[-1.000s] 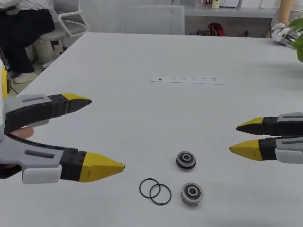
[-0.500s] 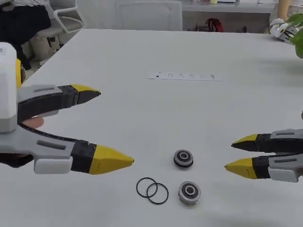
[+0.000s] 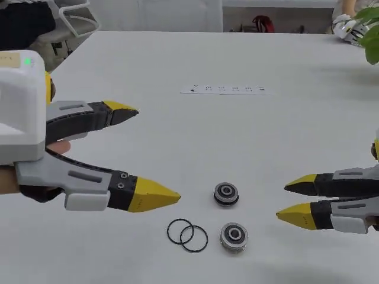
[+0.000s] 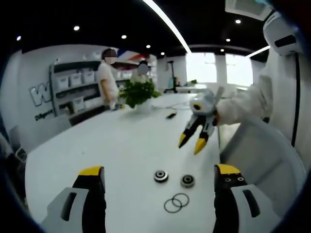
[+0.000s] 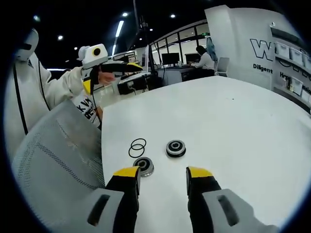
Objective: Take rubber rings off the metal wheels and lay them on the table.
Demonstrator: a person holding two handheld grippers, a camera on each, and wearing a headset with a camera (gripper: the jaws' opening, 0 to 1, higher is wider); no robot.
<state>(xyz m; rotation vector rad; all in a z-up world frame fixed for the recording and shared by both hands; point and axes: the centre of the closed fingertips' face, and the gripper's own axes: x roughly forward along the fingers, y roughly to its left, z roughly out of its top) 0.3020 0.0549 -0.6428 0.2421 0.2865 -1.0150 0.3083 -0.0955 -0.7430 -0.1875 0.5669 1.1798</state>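
Two metal wheels lie on the white table [image 3: 177, 65]: one [image 3: 226, 193] farther from me, one [image 3: 234, 236] nearer. Left of the nearer wheel, two black rubber rings [image 3: 186, 234] lie flat and overlap. My left gripper [image 3: 157, 155] hovers left of them, jaws wide apart and holding nothing. My right gripper [image 3: 282, 202] hovers to their right, jaws a little apart and holding nothing. The left gripper view has the wheels [image 4: 161, 176] [image 4: 187, 181], the rings [image 4: 176, 202] and the right gripper [image 4: 189, 147] ahead. In the right gripper view, wheels [image 5: 176, 148] [image 5: 144, 166] and rings [image 5: 137, 147] lie just past the jaws.
A strip of paper with small printed marks [image 3: 225, 90] lies farther back on the table. Green plant leaves [image 3: 372, 41] and a white object [image 3: 349, 28] sit at the far right corner. Office chairs [image 3: 77, 23] stand beyond the far left edge. People stand by shelves [image 4: 107, 77].
My left gripper has moved right, closer to the wheels and rings. The right gripper has dropped slightly toward the near edge. Wheels and rings have stayed put; the head camera has shifted.
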